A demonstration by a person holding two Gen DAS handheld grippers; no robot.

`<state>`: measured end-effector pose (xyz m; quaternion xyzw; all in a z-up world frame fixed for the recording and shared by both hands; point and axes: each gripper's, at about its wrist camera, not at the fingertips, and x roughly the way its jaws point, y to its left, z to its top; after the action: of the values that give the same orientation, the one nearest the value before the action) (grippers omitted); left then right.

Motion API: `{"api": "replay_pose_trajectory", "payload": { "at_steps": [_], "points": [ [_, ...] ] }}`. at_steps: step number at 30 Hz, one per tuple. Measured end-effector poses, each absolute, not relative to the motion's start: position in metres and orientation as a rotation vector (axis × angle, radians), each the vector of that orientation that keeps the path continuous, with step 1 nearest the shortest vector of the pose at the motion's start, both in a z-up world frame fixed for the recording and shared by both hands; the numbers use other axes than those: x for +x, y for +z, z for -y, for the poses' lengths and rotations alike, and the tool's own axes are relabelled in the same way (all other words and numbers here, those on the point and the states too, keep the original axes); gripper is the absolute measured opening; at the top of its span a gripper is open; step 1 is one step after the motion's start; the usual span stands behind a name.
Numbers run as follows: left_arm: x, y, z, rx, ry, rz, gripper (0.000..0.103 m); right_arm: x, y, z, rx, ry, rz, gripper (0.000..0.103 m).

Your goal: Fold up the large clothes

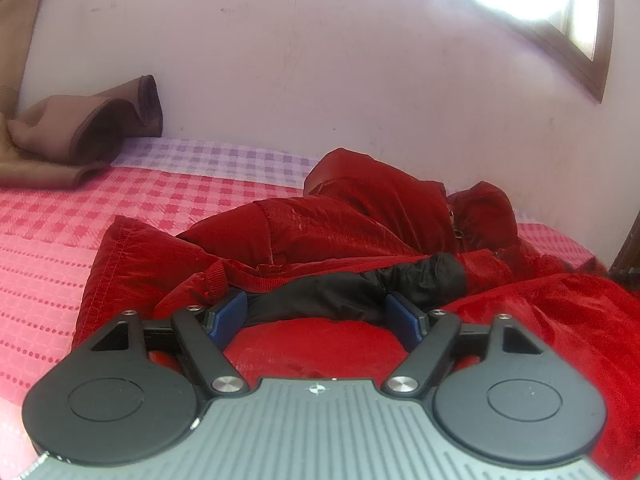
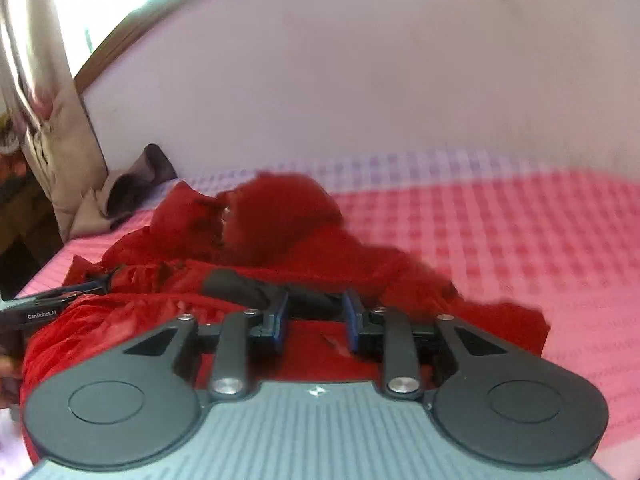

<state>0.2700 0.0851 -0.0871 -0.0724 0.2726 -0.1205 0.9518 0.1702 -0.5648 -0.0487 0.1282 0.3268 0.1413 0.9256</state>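
Pink checked bed (image 1: 60,240) carries your red jacket (image 1: 320,232), crumpled against the wall (image 1: 320,80). Your left tongs (image 1: 320,312) gape wide around its black cuff (image 1: 360,292), unpinched. Your right tongs (image 2: 316,320) stand slightly parted, gripping nothing.

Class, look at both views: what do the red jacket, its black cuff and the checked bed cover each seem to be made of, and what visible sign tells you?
Puffy red jacket: probably quilted nylon or polyester; glossy sheen, fine grid weave, stitched padded panels.
Black cuff: thin, matte synthetic cloth, crinkled and gathered; possibly elasticated.
Pink checked bed cover: woven cotton-like fabric, matte, with a woven check and dotted rows.
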Motion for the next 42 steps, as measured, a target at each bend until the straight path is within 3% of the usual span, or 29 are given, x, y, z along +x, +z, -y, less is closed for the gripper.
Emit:
{"api": "replay_pose_trajectory", "payload": {
  "at_steps": [6,42],
  "points": [
    [0.270,-0.087,-0.085,-0.143,-0.242,-0.552,0.077,0.167,-0.076,0.552,0.236,0.272,-0.633,0.026],
    [0.264,-0.083,-0.084,-0.093,-0.234,-0.536,0.078,0.141,-0.074,0.547,0.189,0.240,-0.492,0.027]
  ]
}}
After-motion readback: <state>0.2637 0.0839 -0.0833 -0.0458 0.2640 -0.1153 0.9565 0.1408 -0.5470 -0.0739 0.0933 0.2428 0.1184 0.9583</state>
